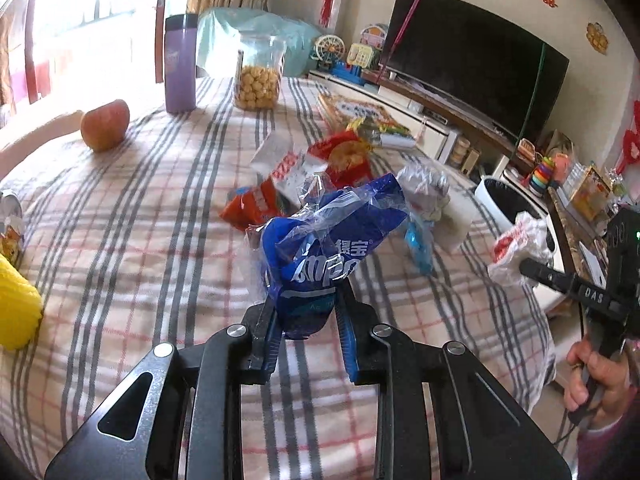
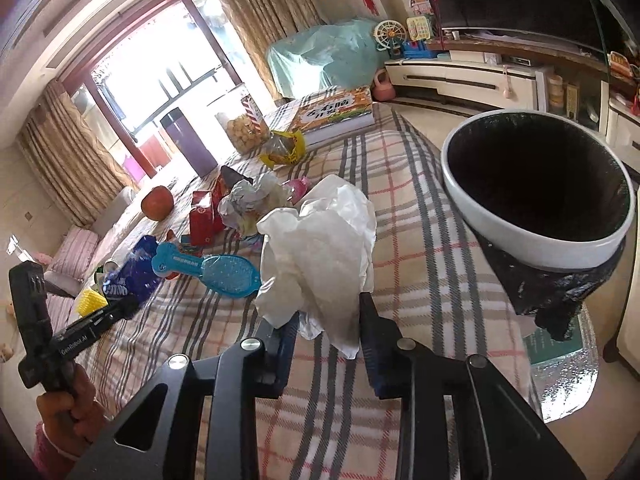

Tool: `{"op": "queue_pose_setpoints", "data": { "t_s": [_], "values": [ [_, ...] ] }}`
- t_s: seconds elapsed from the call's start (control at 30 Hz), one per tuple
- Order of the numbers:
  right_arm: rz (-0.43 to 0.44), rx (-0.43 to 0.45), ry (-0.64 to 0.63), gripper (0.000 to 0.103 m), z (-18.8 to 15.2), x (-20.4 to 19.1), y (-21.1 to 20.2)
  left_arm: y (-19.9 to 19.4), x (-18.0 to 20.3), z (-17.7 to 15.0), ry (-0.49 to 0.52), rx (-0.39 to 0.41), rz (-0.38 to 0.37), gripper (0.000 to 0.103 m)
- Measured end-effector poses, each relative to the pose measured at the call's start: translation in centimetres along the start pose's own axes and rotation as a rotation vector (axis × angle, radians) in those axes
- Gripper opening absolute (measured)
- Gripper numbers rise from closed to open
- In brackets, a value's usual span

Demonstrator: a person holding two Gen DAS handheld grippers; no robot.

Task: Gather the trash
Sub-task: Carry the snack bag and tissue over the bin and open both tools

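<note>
My left gripper [image 1: 306,308] is shut on a crumpled blue snack wrapper [image 1: 332,240], held just above the checked tablecloth. My right gripper [image 2: 328,312] is shut on a crumpled white plastic bag [image 2: 320,248], also off the cloth. A white bin with a black liner [image 2: 520,248] stands just past the table's right edge, close to the right gripper. In the left wrist view the right gripper [image 1: 528,268] holds the white bag [image 1: 520,240] in front of the bin [image 1: 486,196]. More trash lies mid-table: red wrappers [image 1: 344,156], a silver wrapper [image 2: 244,200], a yellow wrapper [image 2: 284,148].
On the table are an apple [image 1: 105,125], a purple flask [image 1: 180,64], a jar of snack balls [image 1: 256,80], a book [image 2: 336,114], a light-blue plastic tool [image 2: 216,276] and a yellow object [image 1: 16,308]. A TV [image 1: 472,60] and cabinet stand beyond the bin.
</note>
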State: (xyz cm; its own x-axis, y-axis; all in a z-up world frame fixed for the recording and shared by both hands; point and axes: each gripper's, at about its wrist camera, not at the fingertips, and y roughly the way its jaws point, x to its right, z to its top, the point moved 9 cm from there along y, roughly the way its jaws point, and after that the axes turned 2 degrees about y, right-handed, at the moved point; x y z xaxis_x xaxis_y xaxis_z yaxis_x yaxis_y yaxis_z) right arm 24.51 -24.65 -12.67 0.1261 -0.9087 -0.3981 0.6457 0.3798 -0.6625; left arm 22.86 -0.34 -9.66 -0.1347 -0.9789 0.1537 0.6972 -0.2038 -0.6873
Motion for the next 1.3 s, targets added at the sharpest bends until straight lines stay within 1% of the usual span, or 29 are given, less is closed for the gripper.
{"op": "queue_pose_setpoints", "data": {
  "t_s": [0.17,0.3,0.6,0.77,0.97,1.2,1.3],
  "values": [
    [-0.006,0.015,0.008,0.030,0.1,0.8,-1.0,-0.8,0.3,1.5,0.000,0.029,0.007,0.023],
    [-0.009,0.028,0.016,0.030,0.4,1.6,-1.7,-0.1,2.4,1.4,0.042,0.009,-0.014,0.023],
    [-0.032,0.044,0.022,0.030,1.0,3.9,-3.1,2.2,9.6,1.1,0.139,-0.042,-0.100,0.023],
    [-0.059,0.064,0.030,0.030,2.1,5.9,-4.4,3.5,14.2,1.7,0.209,-0.052,-0.146,0.023],
    [-0.100,0.078,0.035,0.030,3.5,8.3,-5.4,5.6,18.4,2.5,0.254,-0.083,-0.192,0.023],
    [-0.149,0.085,0.057,0.030,5.3,11.6,-5.9,7.6,22.2,3.4,0.313,-0.102,-0.213,0.023],
    [-0.156,0.085,0.072,0.030,5.9,12.8,-6.0,8.6,23.5,3.8,0.328,-0.112,-0.219,0.023]
  ]
}}
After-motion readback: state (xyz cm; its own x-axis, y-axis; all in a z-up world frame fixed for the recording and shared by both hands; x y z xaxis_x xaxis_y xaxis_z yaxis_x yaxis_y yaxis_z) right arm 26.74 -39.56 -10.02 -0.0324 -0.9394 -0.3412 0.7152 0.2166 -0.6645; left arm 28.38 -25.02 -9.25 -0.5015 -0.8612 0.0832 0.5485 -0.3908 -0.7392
